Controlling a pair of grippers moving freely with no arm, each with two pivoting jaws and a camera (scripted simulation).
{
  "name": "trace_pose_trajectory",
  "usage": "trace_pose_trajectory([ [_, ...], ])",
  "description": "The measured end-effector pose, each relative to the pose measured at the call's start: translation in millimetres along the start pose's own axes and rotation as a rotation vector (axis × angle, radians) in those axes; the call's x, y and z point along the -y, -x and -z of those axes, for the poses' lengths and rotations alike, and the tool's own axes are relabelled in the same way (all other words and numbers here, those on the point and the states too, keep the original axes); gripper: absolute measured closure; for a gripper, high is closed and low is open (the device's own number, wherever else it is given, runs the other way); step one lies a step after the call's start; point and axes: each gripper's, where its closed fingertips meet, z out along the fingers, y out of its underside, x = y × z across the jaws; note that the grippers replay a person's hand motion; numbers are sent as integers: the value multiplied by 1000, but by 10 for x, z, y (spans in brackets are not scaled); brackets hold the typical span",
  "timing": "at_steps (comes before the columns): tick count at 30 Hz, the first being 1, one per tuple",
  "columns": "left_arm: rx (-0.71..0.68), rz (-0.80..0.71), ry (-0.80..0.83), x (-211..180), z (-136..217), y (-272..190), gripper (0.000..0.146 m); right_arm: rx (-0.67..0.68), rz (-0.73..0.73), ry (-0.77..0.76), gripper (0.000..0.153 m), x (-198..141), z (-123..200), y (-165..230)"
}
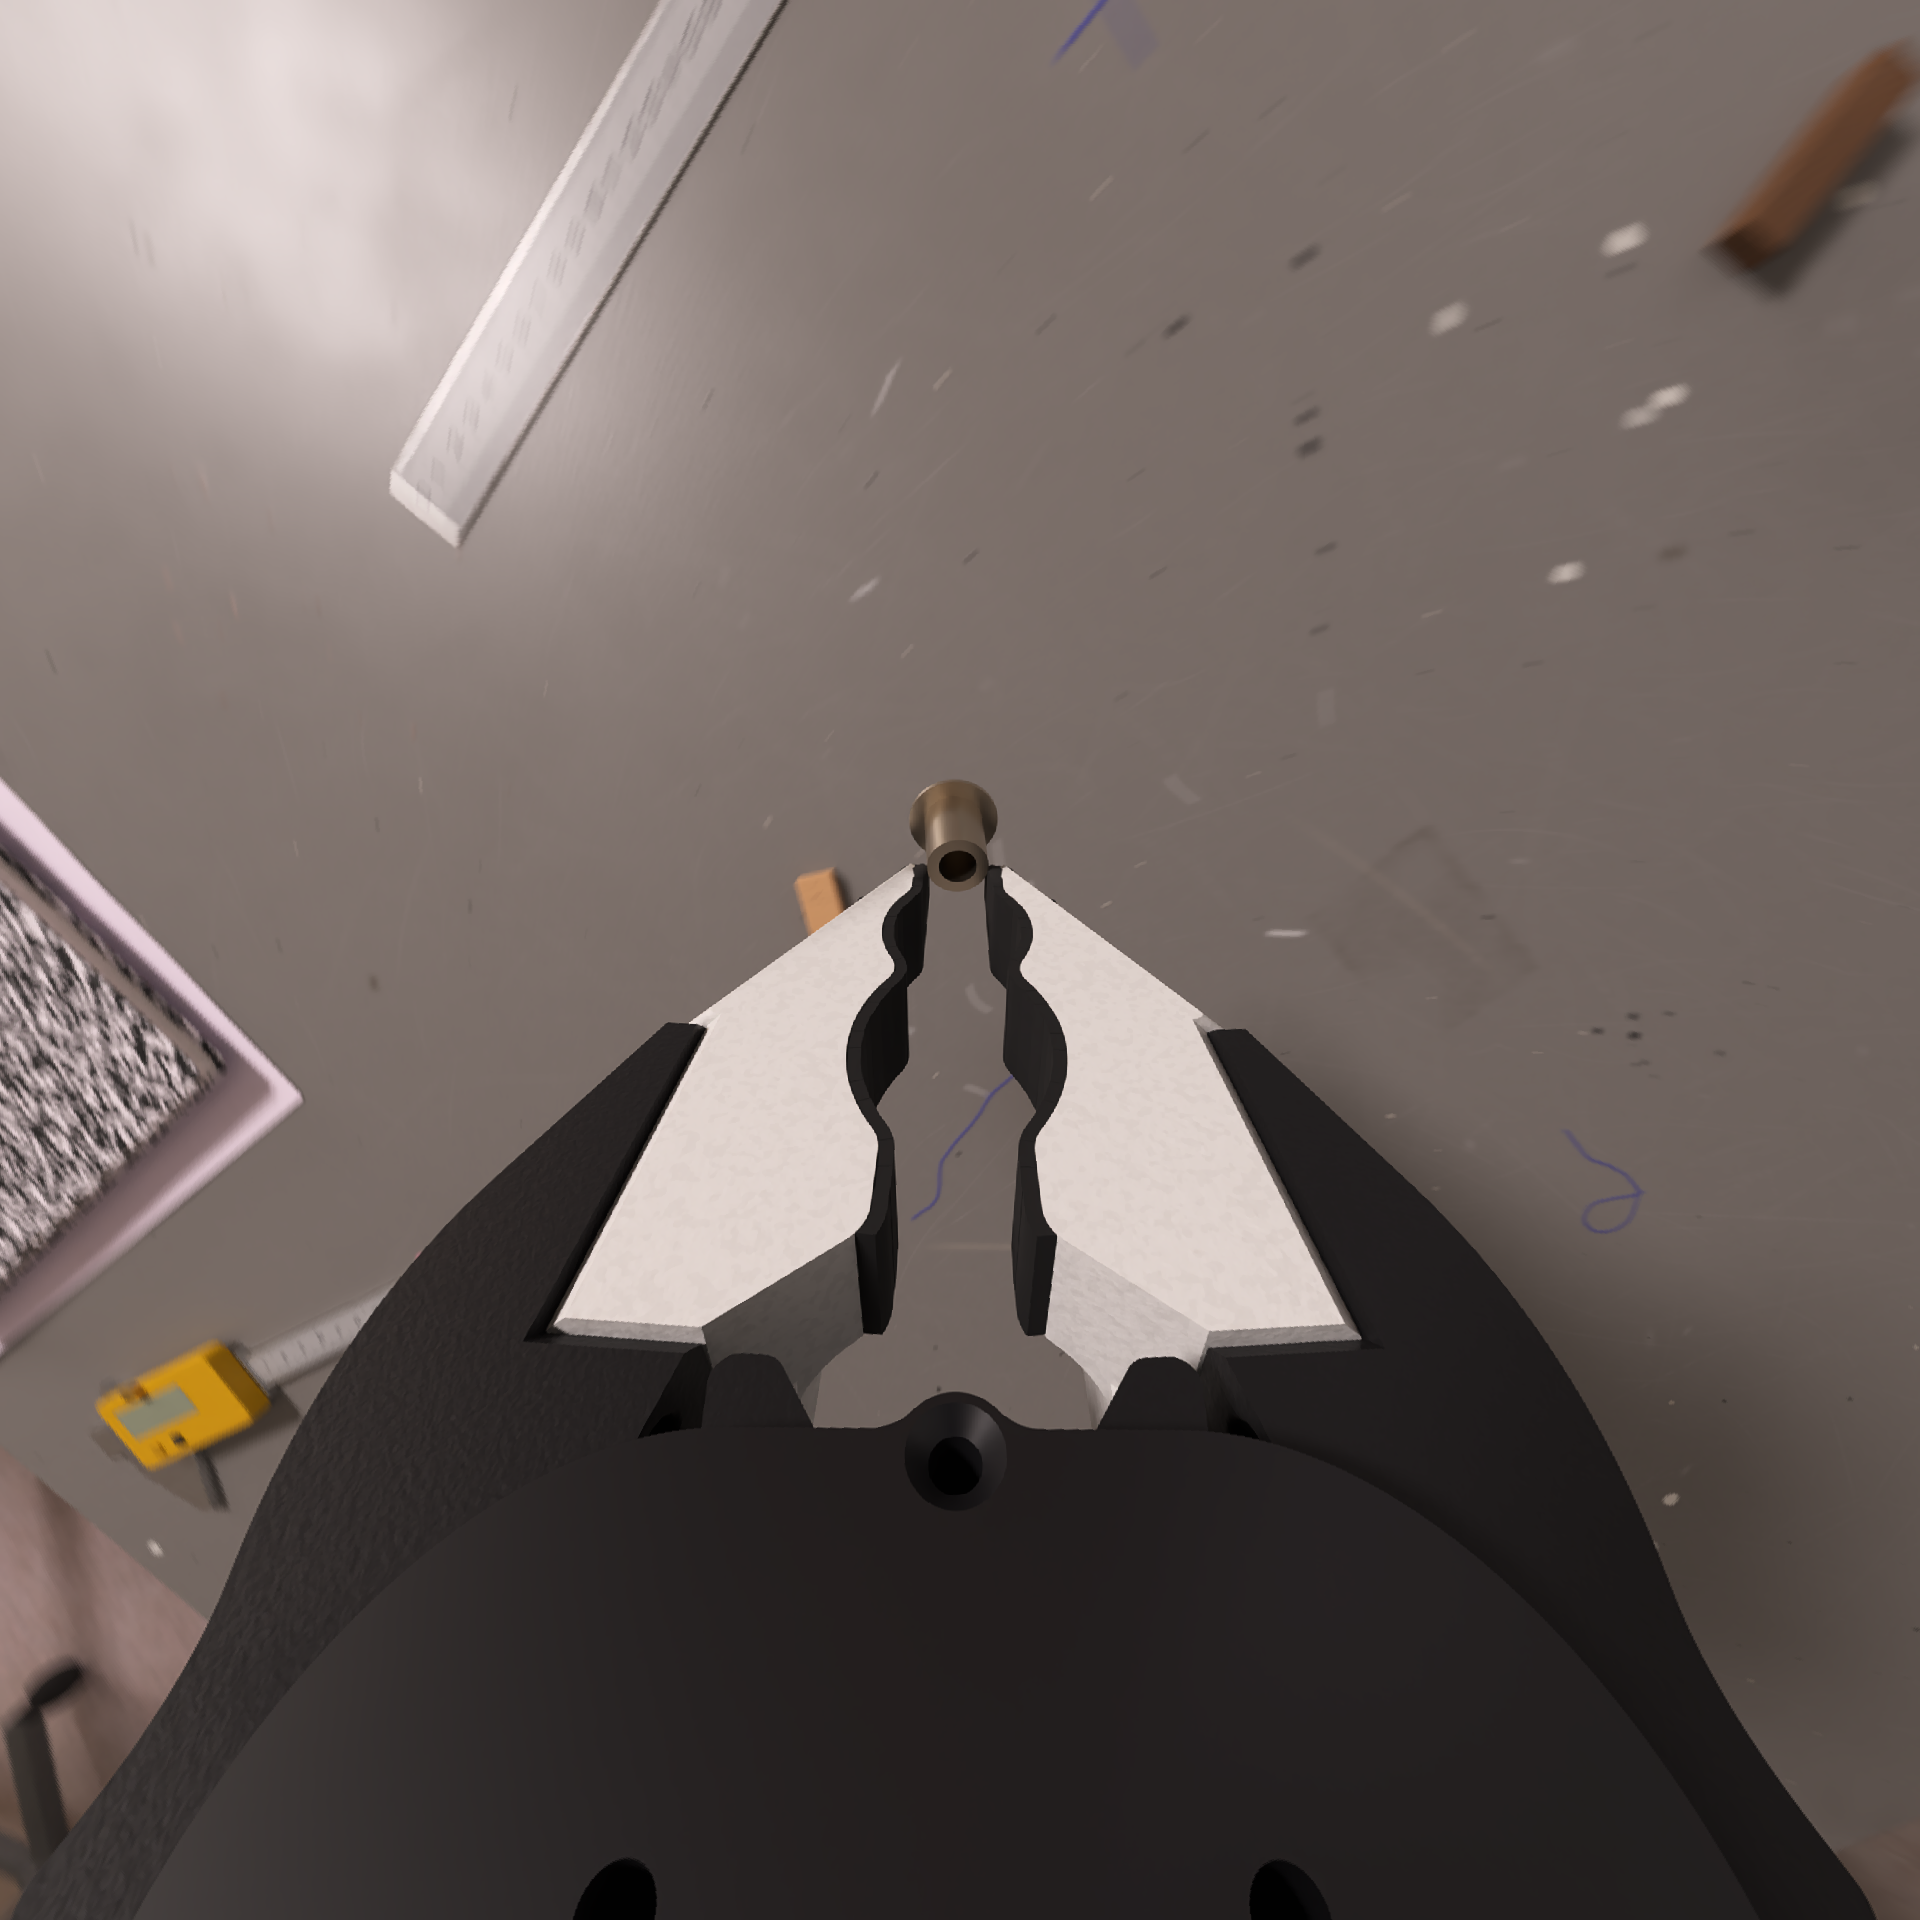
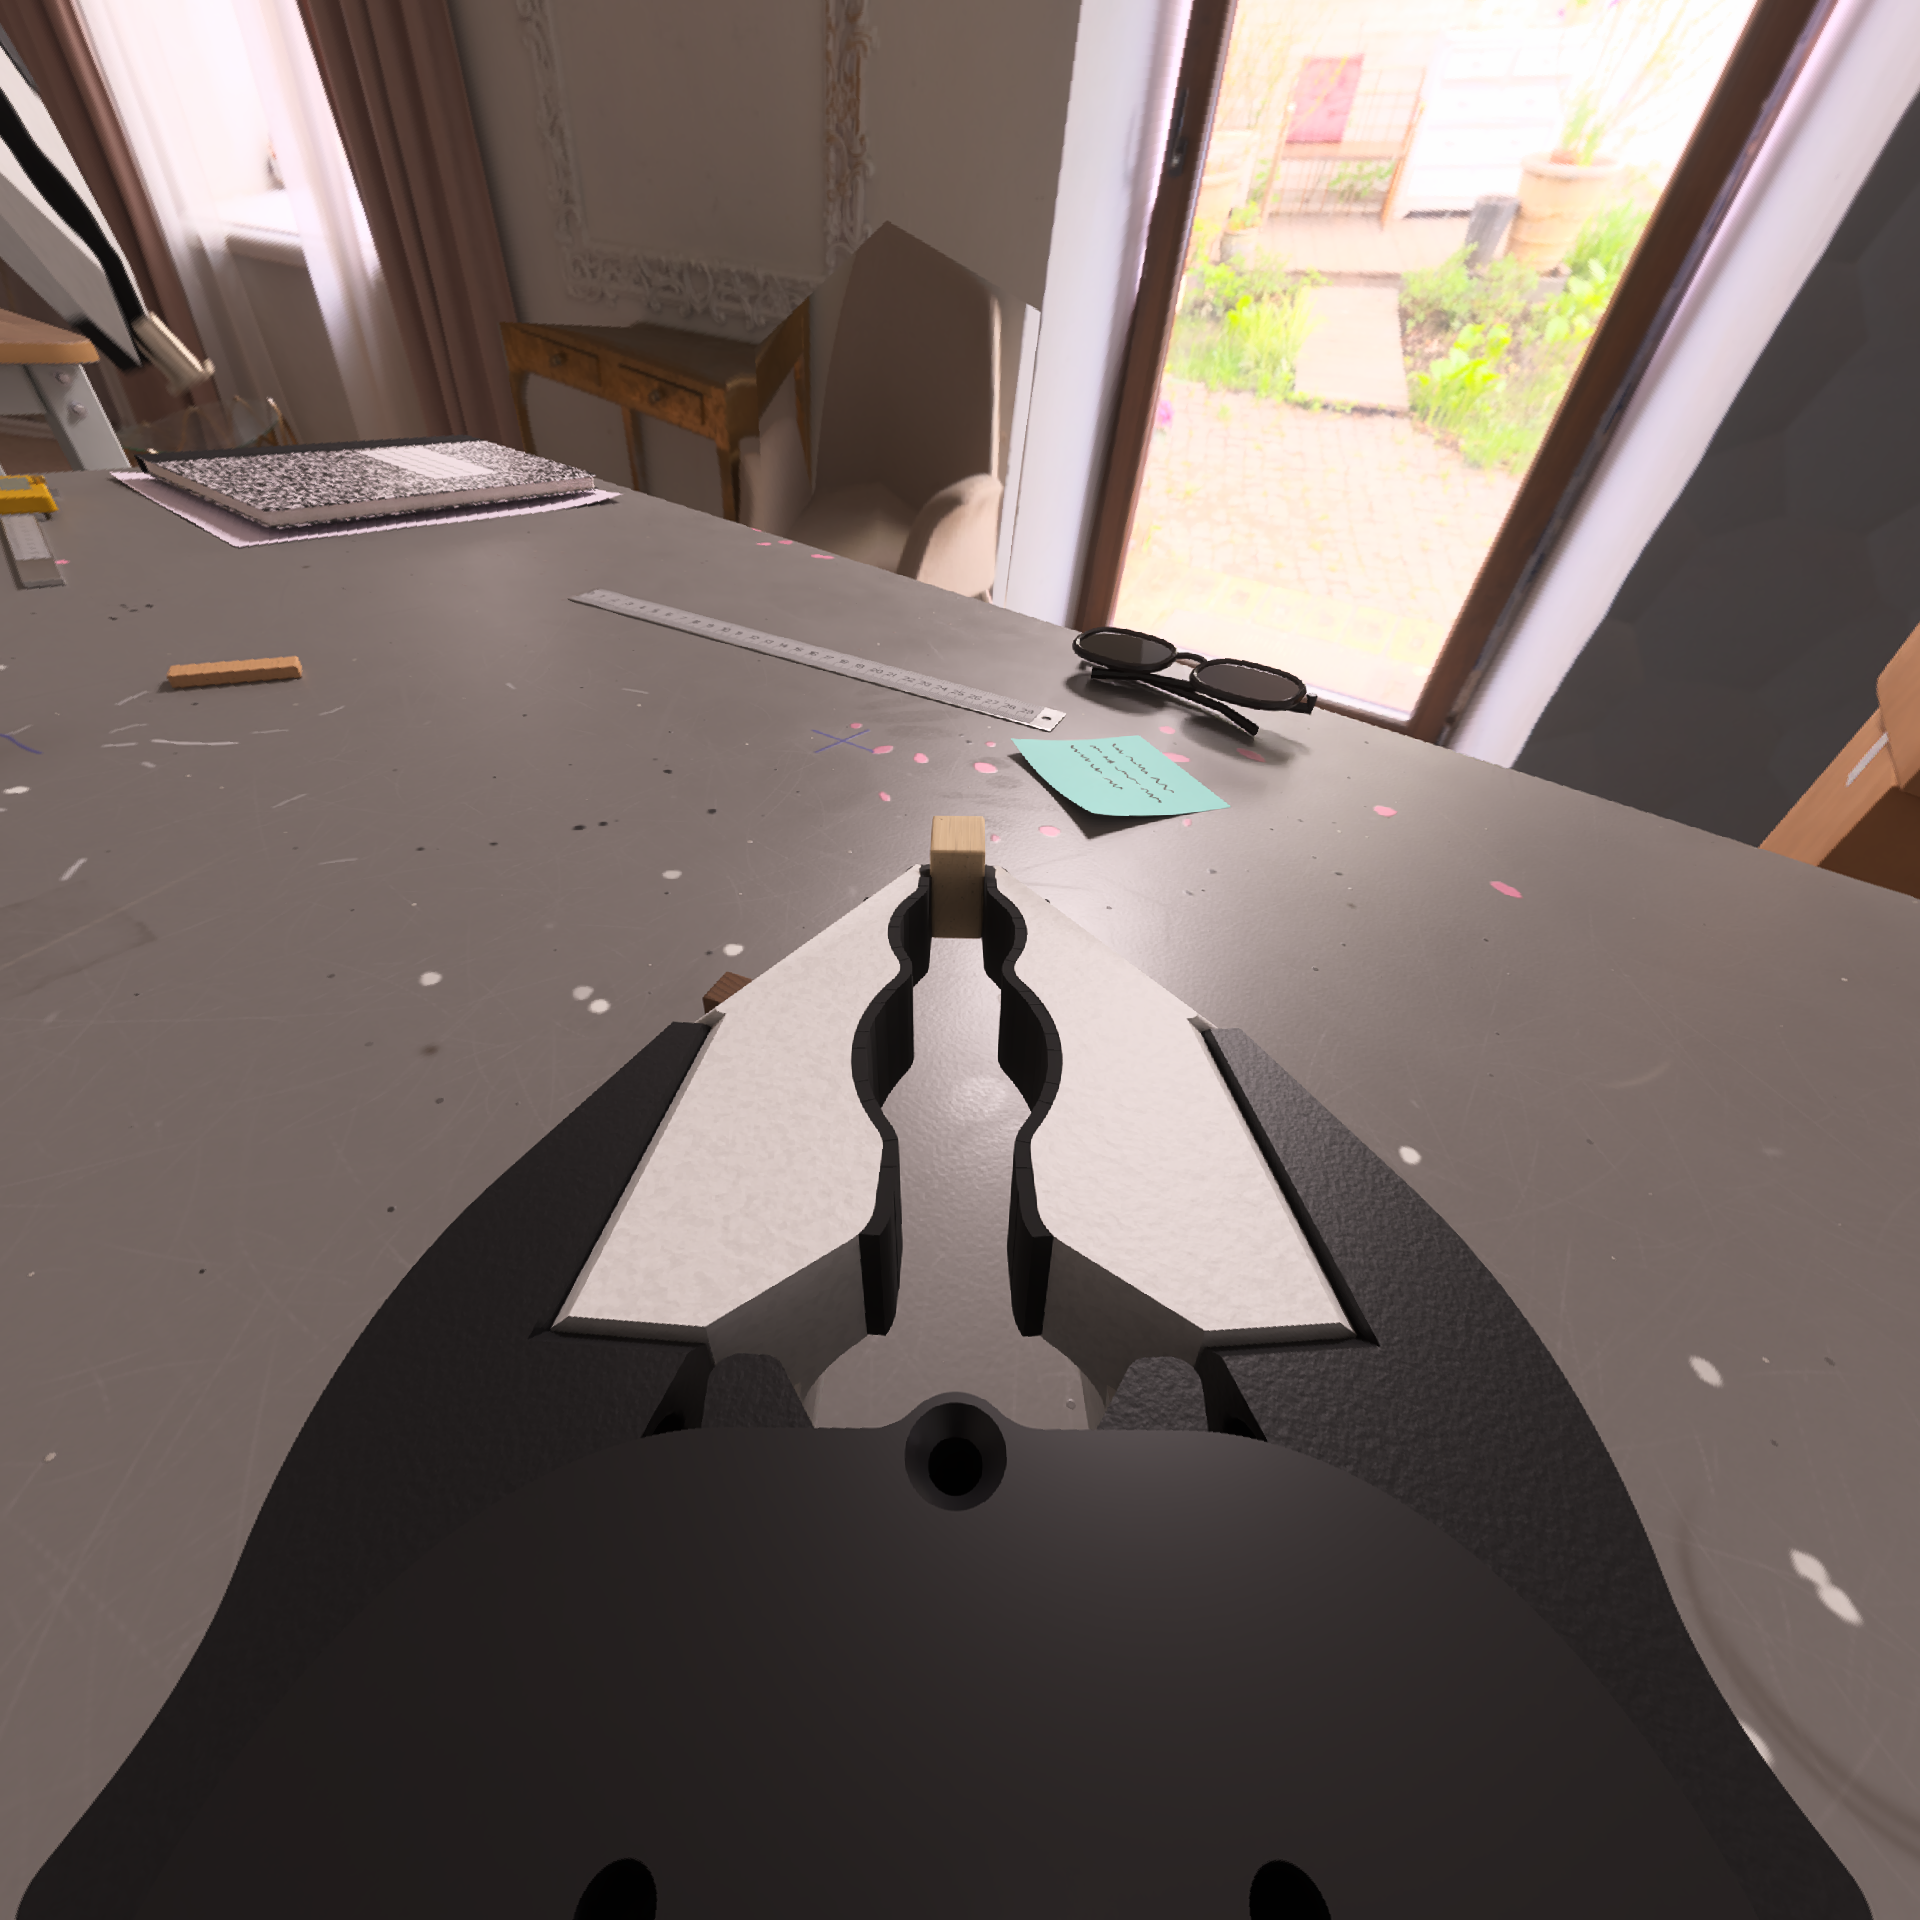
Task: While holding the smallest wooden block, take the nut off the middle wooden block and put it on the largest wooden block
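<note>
Brass nut (image 1: 954, 844) being pinched in left claw (image 1: 956, 883) above grey worktop (image 1: 1351, 727), freed for carrying. Pale smallest wooden block (image 2: 957, 878) being clamped in right claw (image 2: 956, 894), keeping it lifted meanwhile.

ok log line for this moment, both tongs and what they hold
left tongs: shut on nut, above table | right tongs: shut on smallest wooden block | nut not yet on largest block

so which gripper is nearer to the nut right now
Left. The left gripper pinches the nut at its tips. The right gripper grips the small wooden block, with no nut close by.
</note>
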Motion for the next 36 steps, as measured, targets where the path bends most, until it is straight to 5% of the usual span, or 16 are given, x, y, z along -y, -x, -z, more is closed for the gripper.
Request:
trace_pose_trajectory([
  [6, -46, -270, -119, 537, 183, -911, 136, -4, 8, 6, 144, -8, -11, -6],
  [13, -219, -475, -42, 1070, -615, -1948, 135, -53, 2, 33, 144, -45, 7, -98],
  [18, -229, -551, 99, 1209, -1230, -2189, 135, -86, 10, 50, 144, -61, 27, -157],
  [25, -266, -551, 112, 1306, -1451, -2263, 136, -92, -5, 56, 144, -77, 4, -191],
  [30, -249, -456, -80, 1439, -1364, -2050, 121, -91, 1, 47, 144, -79, -18, -277],
  [36, -30, -387, -620, 1682, -938, -1605, 119, -115, 37, -6, 144, -31, -51, -490],
])
